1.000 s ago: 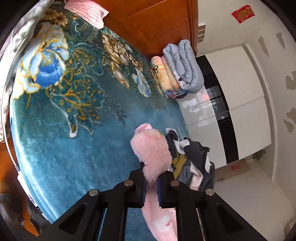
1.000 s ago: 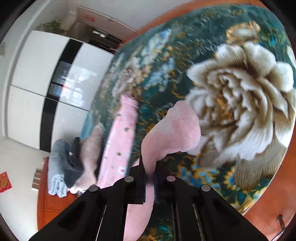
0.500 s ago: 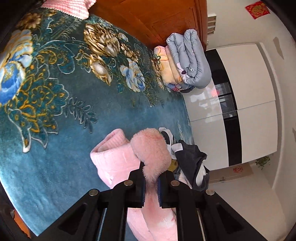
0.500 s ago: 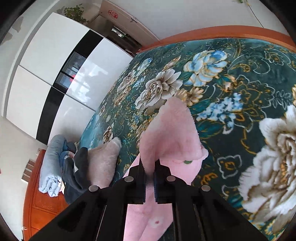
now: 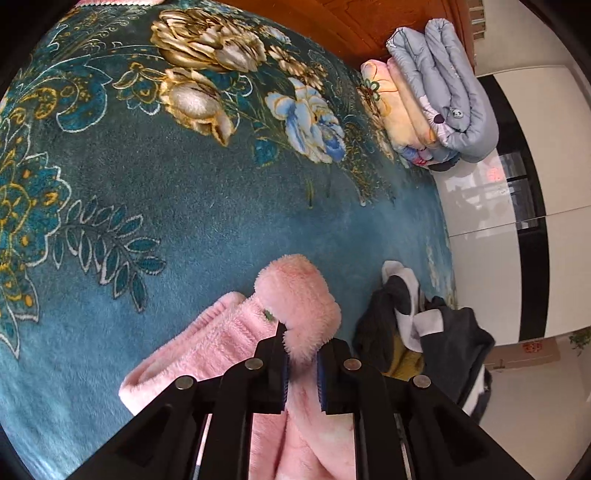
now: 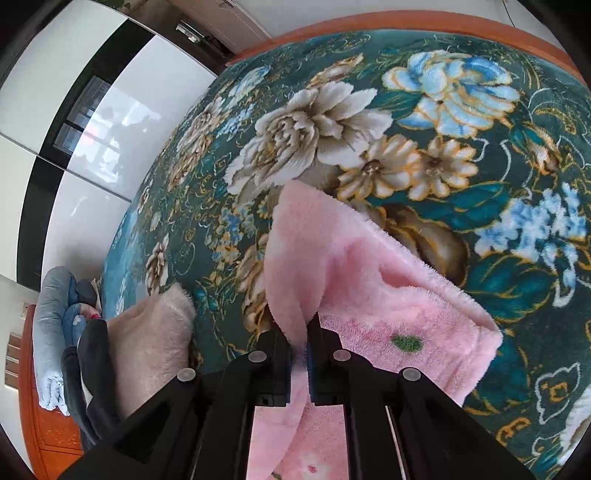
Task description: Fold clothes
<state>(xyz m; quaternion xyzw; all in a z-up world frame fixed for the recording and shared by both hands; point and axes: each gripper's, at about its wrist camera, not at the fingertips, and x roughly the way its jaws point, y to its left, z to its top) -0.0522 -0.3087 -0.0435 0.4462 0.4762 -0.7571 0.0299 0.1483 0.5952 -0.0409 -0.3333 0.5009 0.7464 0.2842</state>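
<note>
garment (image 5: 236,332) now doubled over; both grippers (image 5: 301,365) (image 6: 298,350) clamp it (blanket (image 5: 184,206) beneath).

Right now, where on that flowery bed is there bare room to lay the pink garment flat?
The bedspread is bare between the pink garment, the folded quilts and the pink pillow edge at the top. In the right view it is bare beyond the garment. It is crowded by the dark clothes pile at the bed's edge.

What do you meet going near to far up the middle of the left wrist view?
Left tool → fluffy pink fleece garment → plain teal stretch of floral plush blanket → blue-and-white printed flower → wooden headboard.
</note>
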